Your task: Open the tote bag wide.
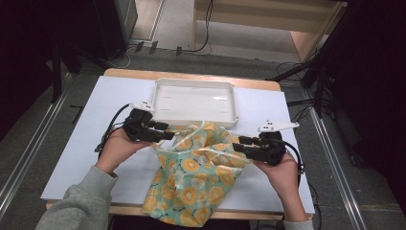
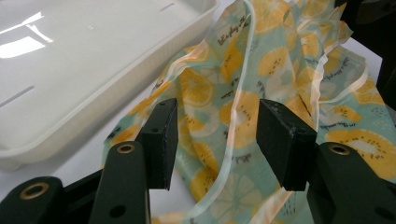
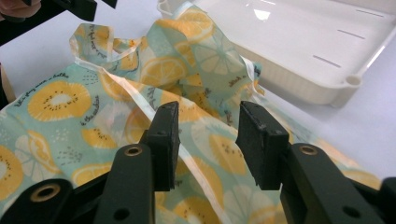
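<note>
A teal cloth (image 1: 196, 172) printed with yellow citrus slices lies crumpled on the white table top (image 1: 86, 143), its near end hanging over the front edge. Behind it stands a shallow white tray (image 1: 194, 100), with nothing in it. My left gripper (image 1: 166, 135) is at the cloth's upper left corner and my right gripper (image 1: 238, 143) at its right edge, both pointing inward. In the left gripper view the gripper (image 2: 217, 135) is open over a fold of cloth (image 2: 280, 60) beside the tray (image 2: 70, 56). In the right gripper view the gripper (image 3: 208, 140) is open, with the cloth's pale hem (image 3: 140, 100) running between the jaws without being pinched.
The tray's corner (image 3: 345, 84) sits close to the cloth's far edge. Bare white table top lies left of the cloth. Cables (image 1: 201, 43) run over the floor behind the table, and dark stands (image 1: 330, 62) flank it on both sides.
</note>
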Demonstrator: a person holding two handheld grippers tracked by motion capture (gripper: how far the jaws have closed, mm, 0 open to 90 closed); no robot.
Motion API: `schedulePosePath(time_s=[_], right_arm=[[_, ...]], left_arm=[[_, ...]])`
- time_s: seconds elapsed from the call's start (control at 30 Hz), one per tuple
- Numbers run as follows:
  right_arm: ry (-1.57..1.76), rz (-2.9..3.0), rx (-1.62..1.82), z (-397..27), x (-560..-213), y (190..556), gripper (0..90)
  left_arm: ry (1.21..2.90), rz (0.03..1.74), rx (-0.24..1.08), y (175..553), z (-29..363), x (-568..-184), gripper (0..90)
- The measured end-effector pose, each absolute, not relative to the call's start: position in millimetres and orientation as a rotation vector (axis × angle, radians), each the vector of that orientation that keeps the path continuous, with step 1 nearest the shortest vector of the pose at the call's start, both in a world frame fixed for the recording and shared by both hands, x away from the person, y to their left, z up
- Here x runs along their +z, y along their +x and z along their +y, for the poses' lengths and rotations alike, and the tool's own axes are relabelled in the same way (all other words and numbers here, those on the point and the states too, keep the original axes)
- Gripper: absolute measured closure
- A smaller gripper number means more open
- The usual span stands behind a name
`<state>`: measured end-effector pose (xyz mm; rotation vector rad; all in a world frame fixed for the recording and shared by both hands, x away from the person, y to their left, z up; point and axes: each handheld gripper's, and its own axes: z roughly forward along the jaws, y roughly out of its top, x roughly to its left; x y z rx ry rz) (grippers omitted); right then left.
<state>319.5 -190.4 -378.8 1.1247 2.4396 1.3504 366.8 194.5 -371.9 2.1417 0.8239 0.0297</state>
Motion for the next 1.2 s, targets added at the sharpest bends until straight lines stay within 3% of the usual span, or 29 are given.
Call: schedulePosePath(time_s=[0.67, 0.8, 0.87, 0.97, 1.1, 1.2], right_arm=[[1.099, 2.522, 1.359, -162, -398, 336, 46.3], [1.101, 2.545, 1.331, -159, -406, 336, 45.9], [1.08, 2.55, 1.331, -157, -409, 335, 47.6], [1.088, 2.569, 1.309, -156, -415, 335, 53.5], [1.08, 2.605, 1.274, -155, -419, 332, 80.6], [1.059, 2.619, 1.279, -154, -417, 327, 89.0]], left_arm=[[2.216, 0.755, -0.07, 380, 151, -397, 47.0], [2.244, 0.76, -0.086, 380, 147, -404, 54.7], [2.256, 0.757, -0.081, 378, 146, -407, 63.5], [2.257, 0.757, -0.04, 376, 147, -409, 87.1], [2.254, 0.774, -0.039, 374, 149, -408, 90.0], [2.237, 0.785, -0.028, 374, 155, -403, 90.0]])
